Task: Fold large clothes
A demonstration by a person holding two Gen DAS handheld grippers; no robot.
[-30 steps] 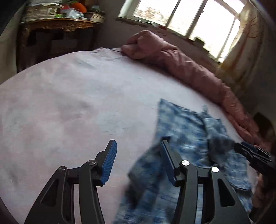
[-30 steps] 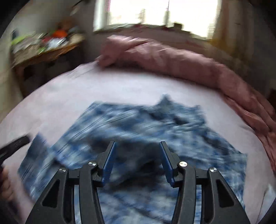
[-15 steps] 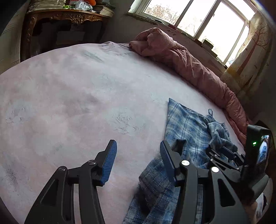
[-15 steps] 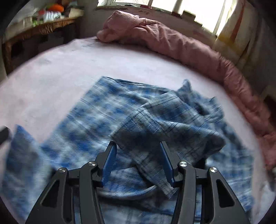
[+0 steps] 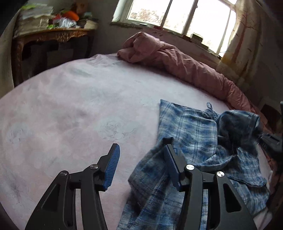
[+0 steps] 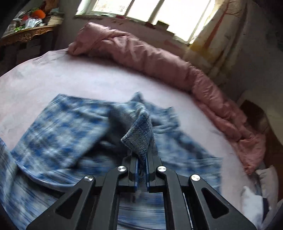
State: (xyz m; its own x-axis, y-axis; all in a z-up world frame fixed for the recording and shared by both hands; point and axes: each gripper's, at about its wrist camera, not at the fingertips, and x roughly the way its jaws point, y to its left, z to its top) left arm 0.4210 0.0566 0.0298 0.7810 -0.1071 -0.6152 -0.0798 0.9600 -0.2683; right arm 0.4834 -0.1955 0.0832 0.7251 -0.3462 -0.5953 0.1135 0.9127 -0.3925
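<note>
A blue plaid shirt (image 5: 191,127) lies crumpled on the pink bed sheet (image 5: 70,106), toward the right side. My left gripper (image 5: 141,159) hangs open over the sheet, and a sleeve of the shirt lies just under its right finger (image 5: 169,159), untouched by the pads. In the right wrist view the shirt (image 6: 61,123) is blurred by motion. There my right gripper (image 6: 141,159) is shut on a raised fold of the shirt's cloth, which sticks up from between its pads. The right gripper (image 5: 270,141) also shows dark at the left view's right edge, against the shirt's lifted part.
A rolled pink duvet (image 5: 185,70) runs along the bed's far and right side below the window (image 5: 176,16). A cluttered wooden table (image 5: 53,35) stands at the back left. A curtain (image 6: 221,35) hangs right; white pillows (image 6: 253,203) lie at the near right.
My right gripper has gone from open above the shirt to shut on a fold of it, and the fold is now pulled up. The left gripper stays open, hardly shifted.
</note>
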